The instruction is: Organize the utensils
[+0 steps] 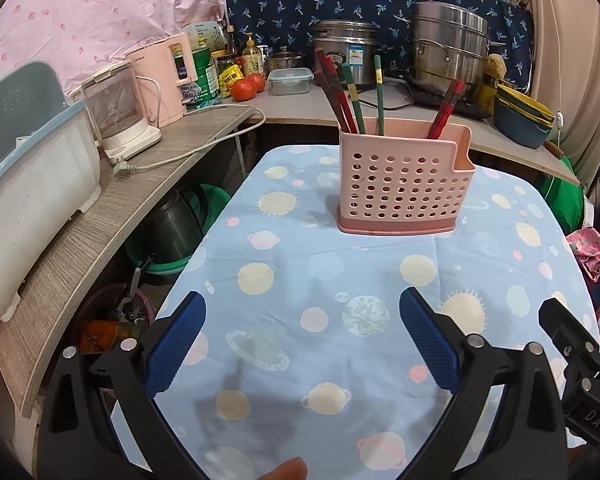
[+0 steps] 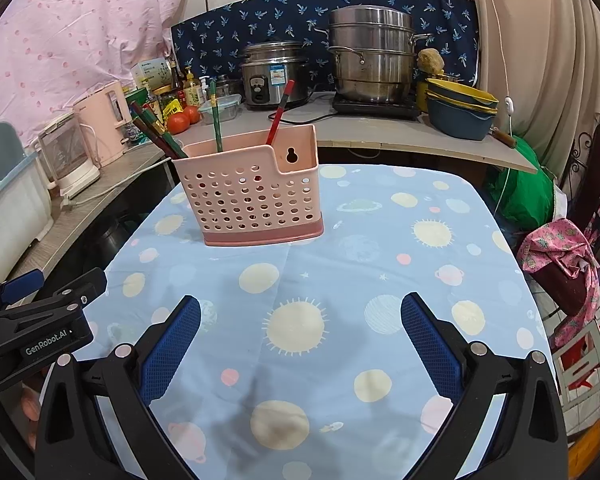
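The left gripper (image 1: 302,320) hangs low over the blue planet-print tablecloth (image 1: 284,380), its blue pads spread wide with nothing between them. The right gripper (image 2: 300,320) hangs beside it, spread just as wide and holding nothing. Farther along the cloth stands a pink perforated holder (image 1: 402,190), upright, with red and green chopsticks (image 1: 346,94) leaning inside. Beyond it, a rice cooker (image 1: 350,54) and a steel steamer pot (image 1: 448,46) sit on the counter.
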The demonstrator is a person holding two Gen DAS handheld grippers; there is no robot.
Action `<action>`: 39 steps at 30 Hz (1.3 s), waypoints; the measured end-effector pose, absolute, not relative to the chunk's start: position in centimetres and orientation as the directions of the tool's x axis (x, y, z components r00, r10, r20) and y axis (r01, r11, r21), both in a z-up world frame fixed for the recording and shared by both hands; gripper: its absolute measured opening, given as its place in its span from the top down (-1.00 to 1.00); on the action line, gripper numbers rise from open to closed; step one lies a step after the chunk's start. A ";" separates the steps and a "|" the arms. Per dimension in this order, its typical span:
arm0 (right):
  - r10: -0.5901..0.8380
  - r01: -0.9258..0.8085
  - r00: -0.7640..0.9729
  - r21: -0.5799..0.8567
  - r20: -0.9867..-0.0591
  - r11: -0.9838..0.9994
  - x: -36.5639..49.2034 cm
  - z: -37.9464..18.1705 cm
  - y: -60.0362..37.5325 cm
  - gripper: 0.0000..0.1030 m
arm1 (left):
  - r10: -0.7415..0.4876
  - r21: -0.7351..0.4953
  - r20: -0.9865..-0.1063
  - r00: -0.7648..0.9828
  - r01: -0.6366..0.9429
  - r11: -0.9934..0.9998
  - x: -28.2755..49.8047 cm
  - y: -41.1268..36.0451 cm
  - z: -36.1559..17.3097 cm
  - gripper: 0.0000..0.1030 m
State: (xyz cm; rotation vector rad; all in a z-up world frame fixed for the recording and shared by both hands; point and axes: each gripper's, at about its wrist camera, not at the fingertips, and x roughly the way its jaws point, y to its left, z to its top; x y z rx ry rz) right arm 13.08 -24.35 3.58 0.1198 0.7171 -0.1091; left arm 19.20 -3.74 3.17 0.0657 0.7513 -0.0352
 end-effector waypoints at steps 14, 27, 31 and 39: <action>-0.046 0.122 0.738 0.067 -0.673 0.990 13.1 3.2 -23.6 -0.87 | -0.010 0.057 -0.679 0.734 0.066 0.996 19.1 -3.9 3.1 -0.81; -0.042 0.118 0.733 0.066 -0.679 0.991 13.3 3.0 -23.5 -0.87 | -0.007 0.067 -0.682 0.731 0.072 0.995 19.1 -4.3 2.9 -0.81; -0.042 0.117 0.732 0.066 -0.680 0.991 13.4 2.9 -23.4 -0.87 | 0.002 0.070 -0.685 0.728 0.063 0.996 19.2 -4.3 2.8 -0.81; -0.041 0.116 0.729 0.065 -0.683 0.991 13.6 2.6 -23.4 -0.87 | 0.029 0.065 -0.693 0.720 0.022 0.998 19.4 -3.8 2.7 -0.81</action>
